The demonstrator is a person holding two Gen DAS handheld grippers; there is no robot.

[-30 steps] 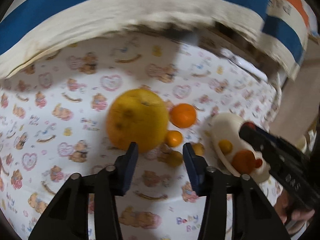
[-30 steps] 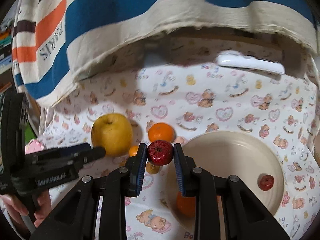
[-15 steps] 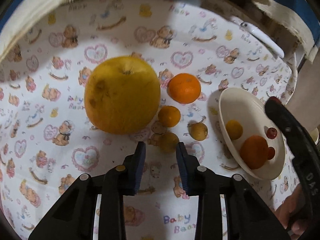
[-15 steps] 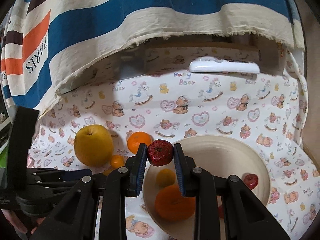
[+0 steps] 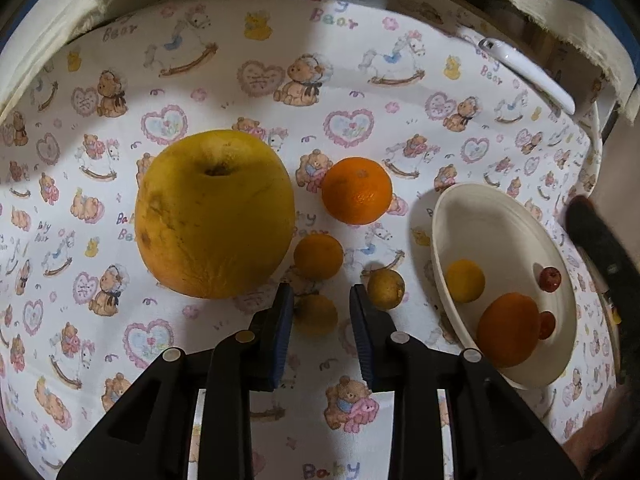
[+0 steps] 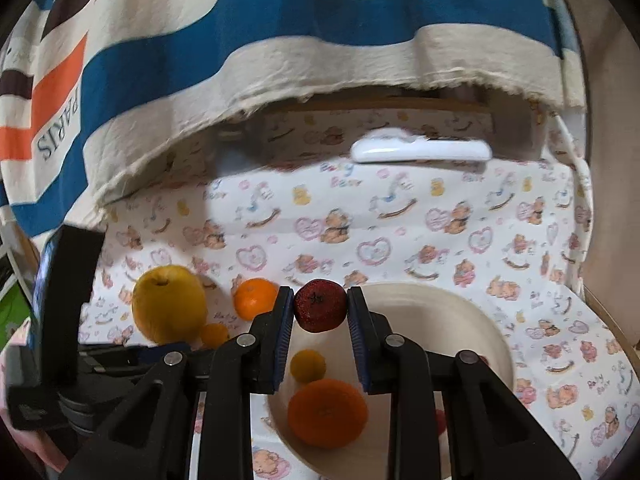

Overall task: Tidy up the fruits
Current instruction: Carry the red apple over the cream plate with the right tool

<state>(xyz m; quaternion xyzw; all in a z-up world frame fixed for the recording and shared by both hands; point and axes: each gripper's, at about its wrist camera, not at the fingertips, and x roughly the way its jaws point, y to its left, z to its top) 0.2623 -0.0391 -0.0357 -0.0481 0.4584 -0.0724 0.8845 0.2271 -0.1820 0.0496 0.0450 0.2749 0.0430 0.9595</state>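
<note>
Left gripper (image 5: pixel 322 318): jaws closing around a small yellow fruit (image 5: pixel 316 314) low in the centre of the frame; the fruit sat between the pads on the table (image 5: pixel 224 76), contact not clear.
Right gripper (image 6: pixel 320 310): clamped on a small red fruit (image 6: pixel 320 310), held above the plate (image 6: pixel 472 332) at frame centre.
Plate contents: an orange (image 6: pixel 327 413) and a small yellow citrus (image 6: pixel 307 366), lower centre.
Loose fruit: a large yellow fruit (image 5: pixel 214 218) at centre left, a mandarin (image 5: pixel 357 190) to its right, a smaller orange fruit (image 5: pixel 318 256) below, a brownish-yellow fruit (image 5: pixel 386 289) beside the plate.
Background: striped cloth (image 6: pixel 260 40) across the top; white remote (image 6: pixel 420 150) upper right.
</note>
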